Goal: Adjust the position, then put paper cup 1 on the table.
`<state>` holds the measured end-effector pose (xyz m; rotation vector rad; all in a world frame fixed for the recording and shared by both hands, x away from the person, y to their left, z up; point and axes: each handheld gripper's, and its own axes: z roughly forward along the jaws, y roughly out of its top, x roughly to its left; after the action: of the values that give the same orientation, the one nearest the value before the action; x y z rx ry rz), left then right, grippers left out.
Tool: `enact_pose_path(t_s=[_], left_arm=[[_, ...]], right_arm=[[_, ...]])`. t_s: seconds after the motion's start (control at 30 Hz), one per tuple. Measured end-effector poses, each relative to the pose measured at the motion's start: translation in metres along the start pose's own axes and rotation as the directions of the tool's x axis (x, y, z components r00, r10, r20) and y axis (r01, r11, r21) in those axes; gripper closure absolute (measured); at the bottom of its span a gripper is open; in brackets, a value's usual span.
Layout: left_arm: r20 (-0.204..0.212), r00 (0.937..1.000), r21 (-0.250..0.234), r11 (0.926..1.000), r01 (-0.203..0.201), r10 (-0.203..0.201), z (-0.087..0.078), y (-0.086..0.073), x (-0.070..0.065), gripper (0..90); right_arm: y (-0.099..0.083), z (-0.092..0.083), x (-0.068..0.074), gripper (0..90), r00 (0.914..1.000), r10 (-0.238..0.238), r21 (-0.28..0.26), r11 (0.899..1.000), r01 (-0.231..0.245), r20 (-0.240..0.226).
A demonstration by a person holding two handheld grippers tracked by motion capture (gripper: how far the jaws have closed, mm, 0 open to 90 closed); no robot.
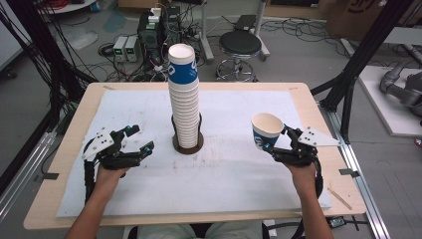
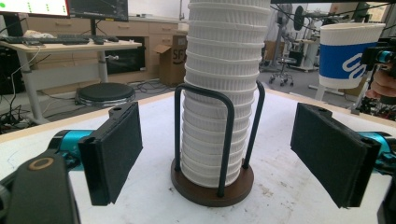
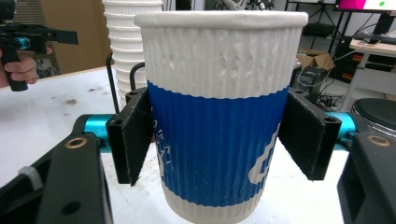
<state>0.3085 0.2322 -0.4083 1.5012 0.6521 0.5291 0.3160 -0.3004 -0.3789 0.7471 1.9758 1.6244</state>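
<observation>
cup (image 1: 266, 130) right of stack (image 1: 183, 99) — well apart

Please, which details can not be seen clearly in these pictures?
- Top of the cup stack: cut off by the upper edge in the left gripper view.
- Full logo on the held cup: partly covered by the right hand-held gripper pads in the right gripper view.
- Number of stacked cups: rims too small to count in the high view.
</observation>
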Motion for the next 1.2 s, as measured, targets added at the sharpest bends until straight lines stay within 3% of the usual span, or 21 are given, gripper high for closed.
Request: enact_pose_path(t_s=[0.63,1.0,1.2], left_arm=[[-0.007,1.0,0.015,0.9999,-0.002,0.002,0.002,-0.002,0.001,16.5],[0.003,1.0,0.026,0.9997,0.0,0.0,0.003,-0.004,-0.002,16.5],[0.006,1.0,0.036,0.9993,-0.003,0.003,0.004,-0.005,-0.002,16.5]], right_arm=[[-0.002,-0.006,-0.008,31.2,0.9965,0.027,-0.023,0.999,-0.025,0.08],[-0.006,0.004,-0.023,31.2,0.9851,0.036,-0.005,0.999,-0.036,0.168],[-0.014,0.016,-0.034,31.0,0.9728,0.055,0.046,0.997,-0.067,0.225]])
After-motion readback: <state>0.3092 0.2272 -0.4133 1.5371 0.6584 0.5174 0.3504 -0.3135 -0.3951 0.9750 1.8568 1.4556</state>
